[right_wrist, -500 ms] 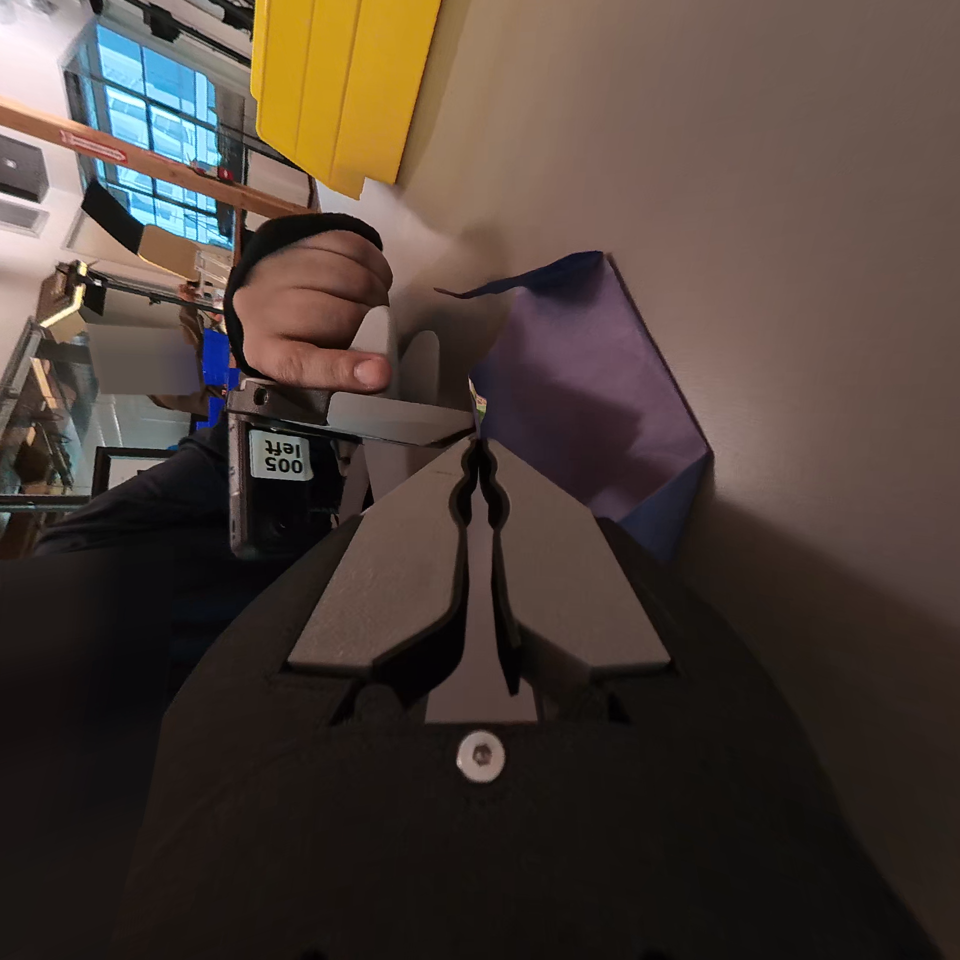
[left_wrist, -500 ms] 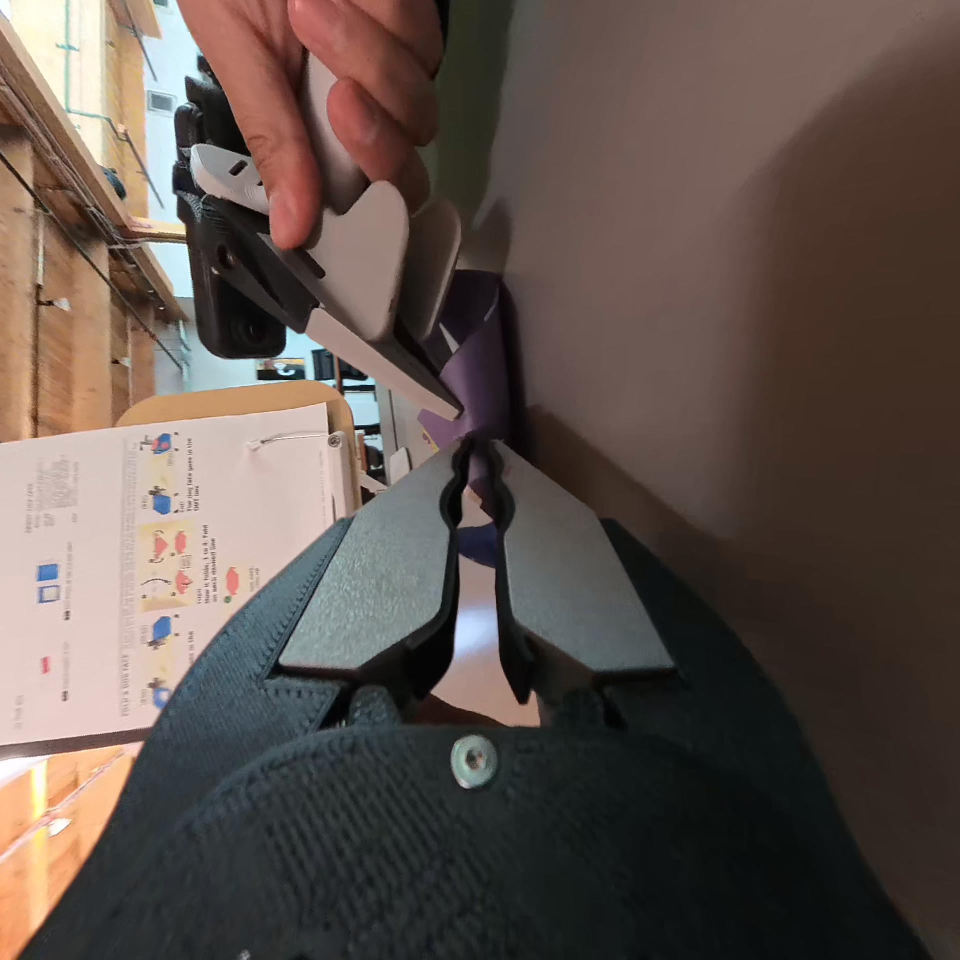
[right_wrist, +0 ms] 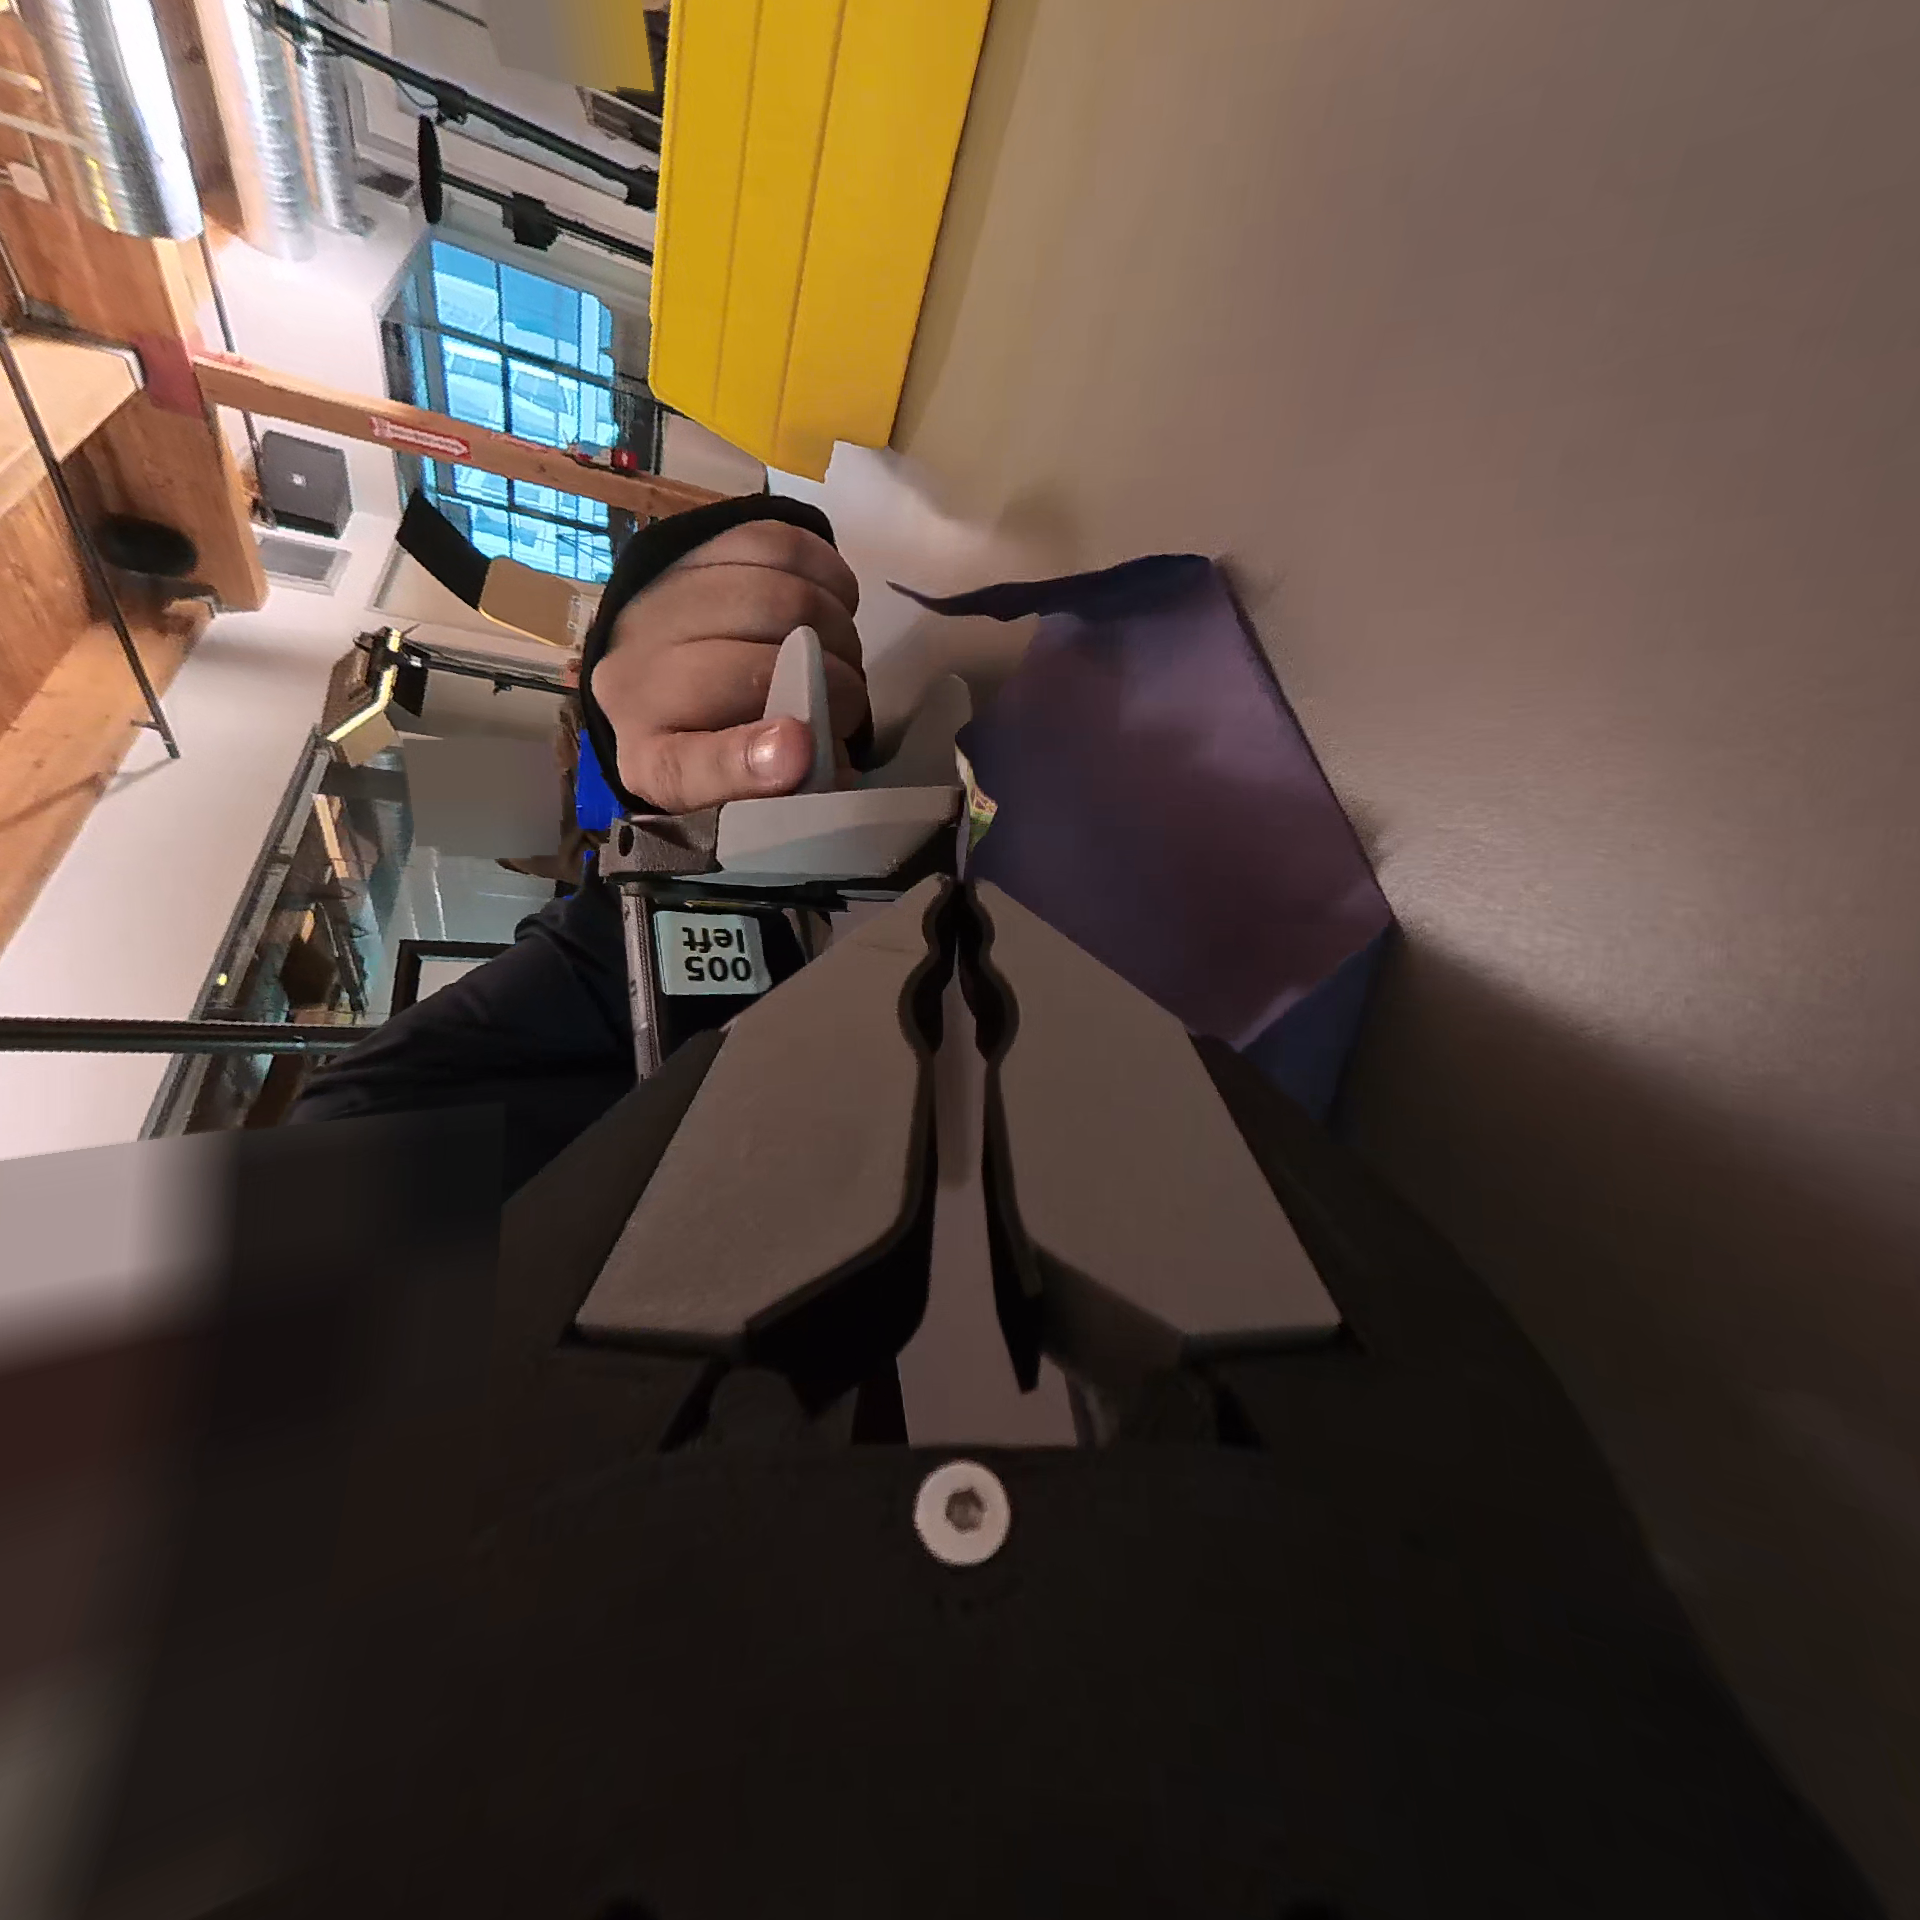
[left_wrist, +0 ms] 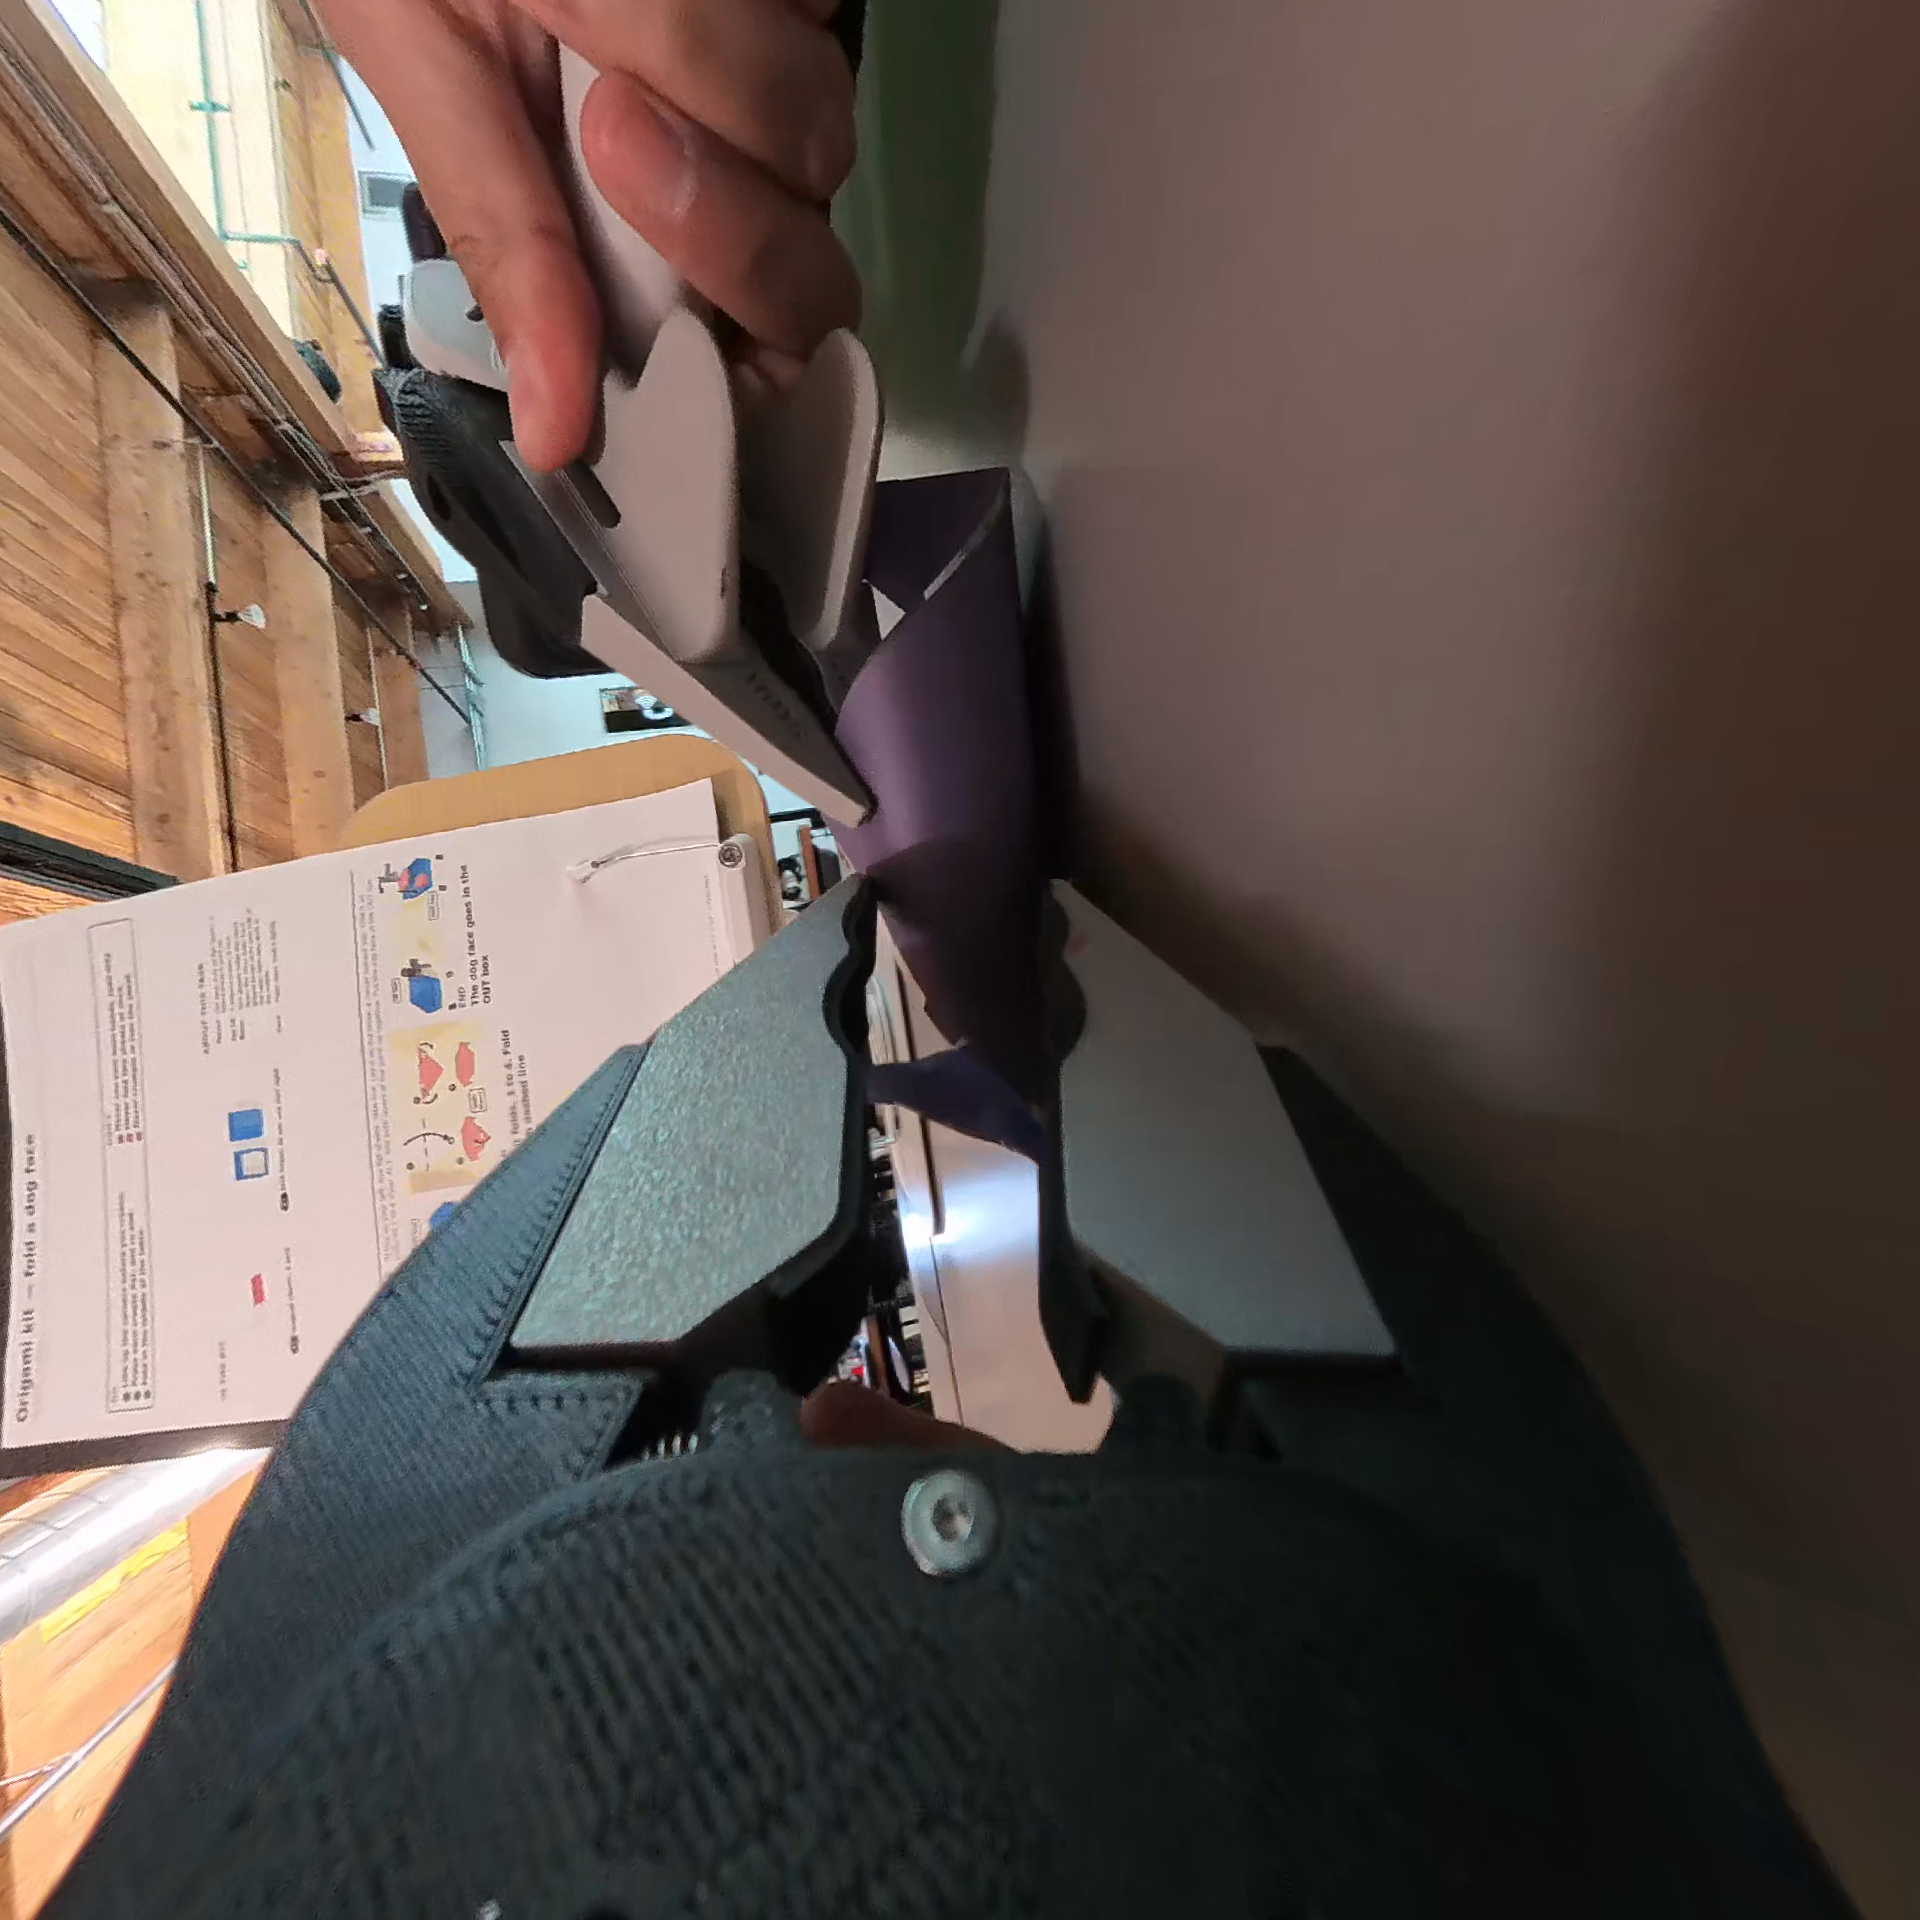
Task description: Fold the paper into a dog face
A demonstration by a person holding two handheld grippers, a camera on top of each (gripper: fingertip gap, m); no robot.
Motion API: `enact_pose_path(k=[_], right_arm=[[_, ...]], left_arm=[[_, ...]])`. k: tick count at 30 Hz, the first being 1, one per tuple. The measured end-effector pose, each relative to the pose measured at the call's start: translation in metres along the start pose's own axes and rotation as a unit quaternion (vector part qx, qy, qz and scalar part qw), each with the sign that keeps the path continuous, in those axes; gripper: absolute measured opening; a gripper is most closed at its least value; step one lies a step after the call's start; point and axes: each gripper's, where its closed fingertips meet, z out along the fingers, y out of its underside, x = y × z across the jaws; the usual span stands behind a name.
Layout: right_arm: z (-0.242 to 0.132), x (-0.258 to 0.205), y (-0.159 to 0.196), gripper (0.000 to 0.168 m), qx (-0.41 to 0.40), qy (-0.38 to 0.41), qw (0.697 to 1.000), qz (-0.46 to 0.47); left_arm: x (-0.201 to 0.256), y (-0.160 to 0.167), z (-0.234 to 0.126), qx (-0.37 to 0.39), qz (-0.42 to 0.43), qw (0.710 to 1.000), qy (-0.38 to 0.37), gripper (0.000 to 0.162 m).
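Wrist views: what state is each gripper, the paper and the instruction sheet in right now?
Left gripper: open, purple paper between its fingers.
Right gripper: shut on the purple paper's edge.
Purple paper: partly folded, one flap raised off the table.
Instruction sheet: clipped to a clipboard, propped up.

You see daylight glare from the window, dim shadowed worktop, motion blur, and strong wide-angle bending at the edges.

instruction sheet: printed text, pictures | left claw: white sticker, printed | beam: red sign
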Motion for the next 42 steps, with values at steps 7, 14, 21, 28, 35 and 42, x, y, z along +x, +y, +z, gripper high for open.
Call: enact_pose_path(k=[7,14,21,28,35,42], right_arm=[[0.000,0.001,-0.003,0.000,0.009,-0.010,1.000,0.015],[-0.004,0.009,-0.005,0.009,0.014,0.029,0.999,-0.006],[-0.013,0.005,0.001,0.043,-0.002,0.130,0.982,-0.135],[-0.011,0.002,0.018,0.068,-0.027,0.313,0.851,-0.421],[-0.010,0.018,0.001,0.049,-0.041,0.457,0.668,-0.586],[-0.009,0.026,-0.010,0.044,-0.062,0.500,0.585,-0.636]], left_arm=[[-0.002,0.002,0.004,-0.008,-0.001,1.000,0.000,0.017],[-0.003,0.003,0.008,-0.013,-0.055,0.998,0.029,0.008],[0.005,0.009,0.011,-0.023,-0.088,0.994,0.057,0.009],[0.010,0.011,0.013,-0.012,-0.146,0.984,0.101,0.011],[0.006,0.009,0.014,-0.004,-0.198,0.969,0.151,0.012],[0.006,0.005,0.013,0.012,-0.243,0.951,0.190,0.012]])
